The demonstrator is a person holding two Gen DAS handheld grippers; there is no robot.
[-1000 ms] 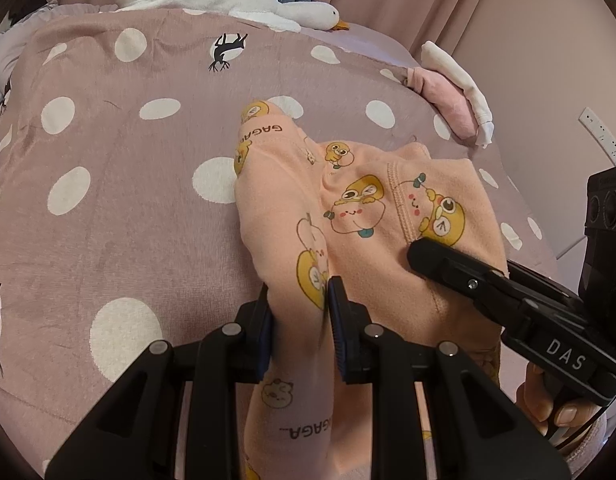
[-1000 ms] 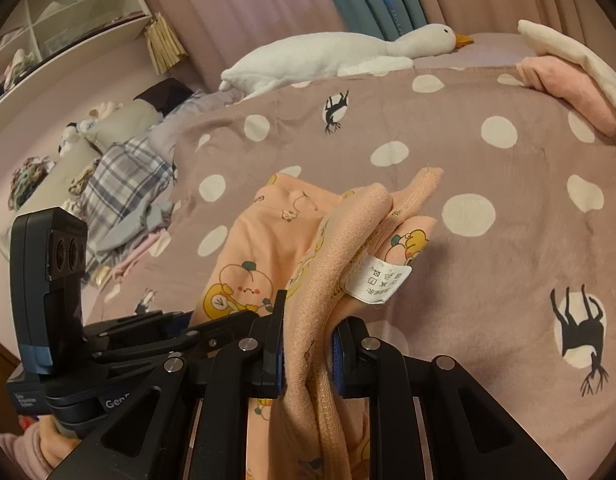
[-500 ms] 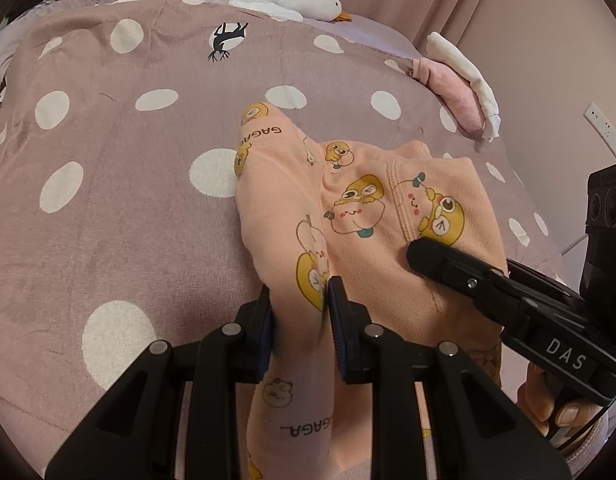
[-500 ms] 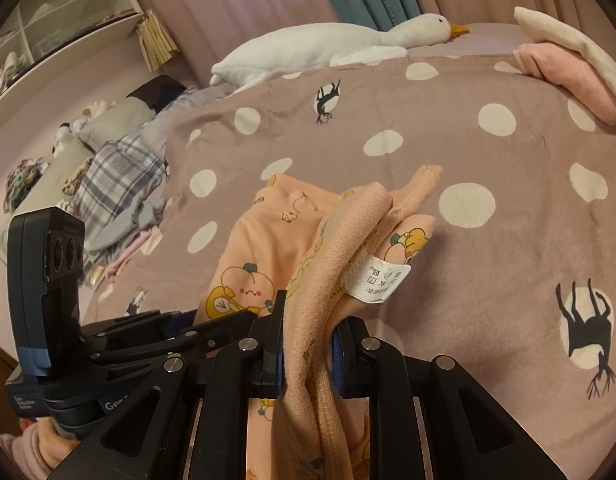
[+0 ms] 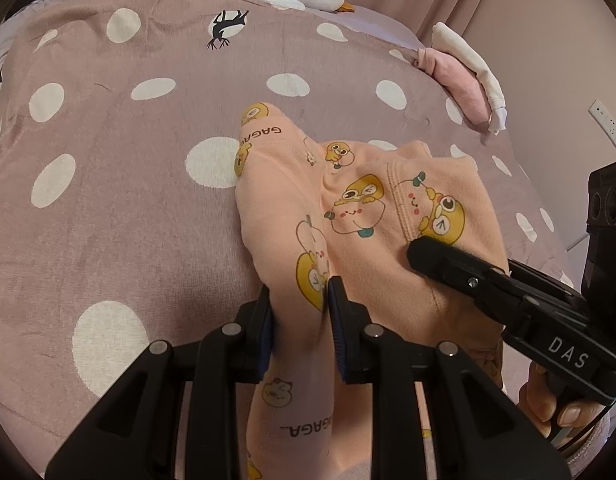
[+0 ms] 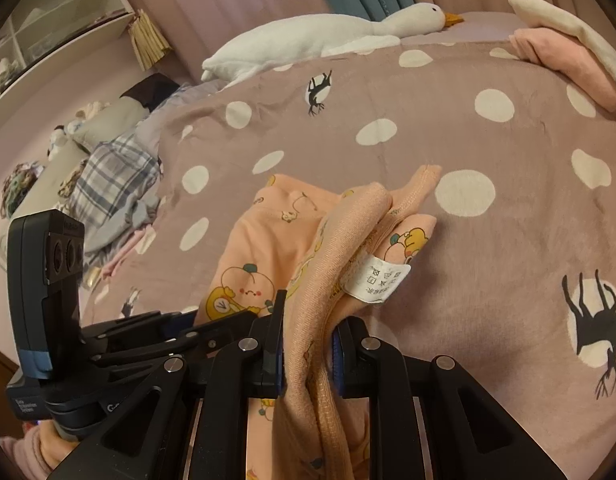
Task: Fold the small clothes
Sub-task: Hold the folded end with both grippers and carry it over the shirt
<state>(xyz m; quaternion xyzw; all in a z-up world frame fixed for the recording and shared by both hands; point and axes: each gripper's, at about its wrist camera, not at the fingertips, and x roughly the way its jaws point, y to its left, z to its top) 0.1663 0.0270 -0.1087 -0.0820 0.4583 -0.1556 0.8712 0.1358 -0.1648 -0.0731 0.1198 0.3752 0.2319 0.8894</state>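
A small peach garment (image 5: 348, 216) printed with yellow cartoon ducks lies bunched on the polka-dot bedspread (image 5: 107, 200). My left gripper (image 5: 299, 304) is shut on a fold of its left side, cloth bulging between the blue pads. In the right wrist view the same peach garment (image 6: 267, 248) shows its ribbed edge and a white care label (image 6: 378, 280); my right gripper (image 6: 308, 340) is shut on that ribbed edge. The right gripper (image 5: 488, 276) also reaches in from the right of the left wrist view, over the garment. The left gripper's body (image 6: 107, 344) sits at the lower left.
A white plush goose (image 6: 328, 34) lies along the far edge of the bed. Folded pink and cream clothes (image 5: 464, 80) are stacked at the far right corner. A heap of plaid and other laundry (image 6: 107, 184) lies on the left. Shelves (image 6: 47, 20) stand behind.
Both grippers keep their hold on the garment. The views have tilted slightly downward, so the goose sits a little higher in the frame; the garment's shape is unchanged.
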